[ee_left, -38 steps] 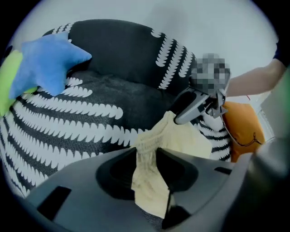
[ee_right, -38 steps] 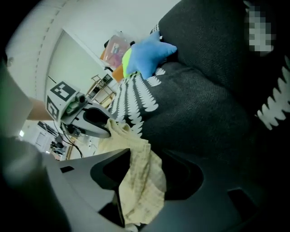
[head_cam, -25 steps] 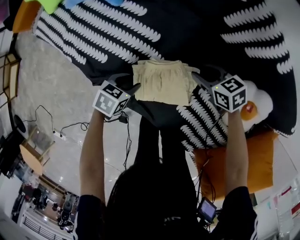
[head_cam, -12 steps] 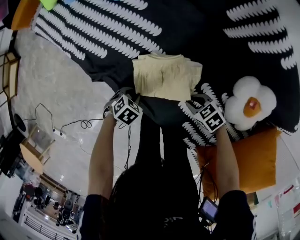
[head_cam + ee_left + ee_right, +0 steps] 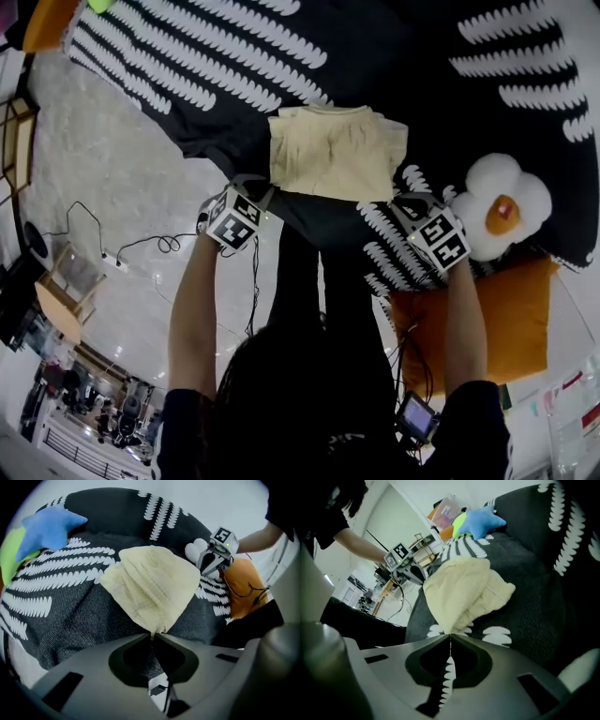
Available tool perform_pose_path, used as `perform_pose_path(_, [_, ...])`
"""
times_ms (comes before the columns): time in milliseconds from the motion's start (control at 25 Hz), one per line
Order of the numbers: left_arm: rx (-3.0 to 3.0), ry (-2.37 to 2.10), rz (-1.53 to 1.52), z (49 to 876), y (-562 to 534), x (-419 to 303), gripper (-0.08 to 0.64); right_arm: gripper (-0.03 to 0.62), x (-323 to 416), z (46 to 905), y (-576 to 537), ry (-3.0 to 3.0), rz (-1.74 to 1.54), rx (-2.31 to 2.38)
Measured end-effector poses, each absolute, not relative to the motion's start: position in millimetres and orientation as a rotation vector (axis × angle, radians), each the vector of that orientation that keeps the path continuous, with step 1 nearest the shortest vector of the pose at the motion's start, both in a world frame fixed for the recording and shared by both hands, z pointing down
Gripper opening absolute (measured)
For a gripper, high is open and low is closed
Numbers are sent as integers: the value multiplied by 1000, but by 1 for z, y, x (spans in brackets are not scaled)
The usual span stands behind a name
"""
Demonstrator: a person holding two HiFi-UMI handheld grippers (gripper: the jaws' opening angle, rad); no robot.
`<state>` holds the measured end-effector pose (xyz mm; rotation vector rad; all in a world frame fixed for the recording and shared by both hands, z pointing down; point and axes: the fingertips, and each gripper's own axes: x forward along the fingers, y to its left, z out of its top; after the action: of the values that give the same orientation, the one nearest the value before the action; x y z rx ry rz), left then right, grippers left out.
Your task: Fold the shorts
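The cream shorts (image 5: 333, 155) lie folded into a rough rectangle on the black blanket with white leaf marks (image 5: 234, 66). My left gripper (image 5: 266, 193) is at their near left corner. In the left gripper view its jaws are closing and the tips (image 5: 152, 635) pinch the corner of the shorts (image 5: 150, 585). At the near right corner my right gripper (image 5: 399, 199) has its jaws together. In the right gripper view the tips (image 5: 450, 635) meet on the edge of the shorts (image 5: 459, 592). Each gripper shows in the other's view: the right gripper (image 5: 213, 557) and the left gripper (image 5: 405, 564).
A fried-egg pillow (image 5: 502, 206) lies right of the right gripper, with an orange cushion (image 5: 506, 319) below it. A blue star pillow (image 5: 49, 527) sits at the blanket's far side. Cables (image 5: 141, 253) trail over the pale floor at the left.
Both grippers came down from beside the shorts to their near corners, and their jaws went from open to closed on the cloth. The shorts have barely shifted.
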<state>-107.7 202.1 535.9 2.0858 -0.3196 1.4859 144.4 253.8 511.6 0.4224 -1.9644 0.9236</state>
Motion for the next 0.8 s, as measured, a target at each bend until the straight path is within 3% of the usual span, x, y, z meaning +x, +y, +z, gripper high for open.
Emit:
perform_pose_path(200, [2020, -491, 1509, 550, 191, -133, 74, 9, 164, 541, 268, -1837, 919, 459])
perform_pose_path(320, [2033, -544, 1417, 544, 195, -135, 101, 39, 153, 540, 260, -1876, 967, 559])
perform_pose_path(480, [2128, -483, 1325, 527, 207, -101, 64, 44, 137, 528, 253, -1920, 984, 667])
perform_pose_path(680, [2004, -552, 1428, 568, 209, -92, 51, 46, 118, 530, 250, -1937, 1012, 754])
perform_pose_path(800, [1982, -598, 1454, 578, 204, -95, 6, 9, 108, 548, 256, -1904, 1007, 691])
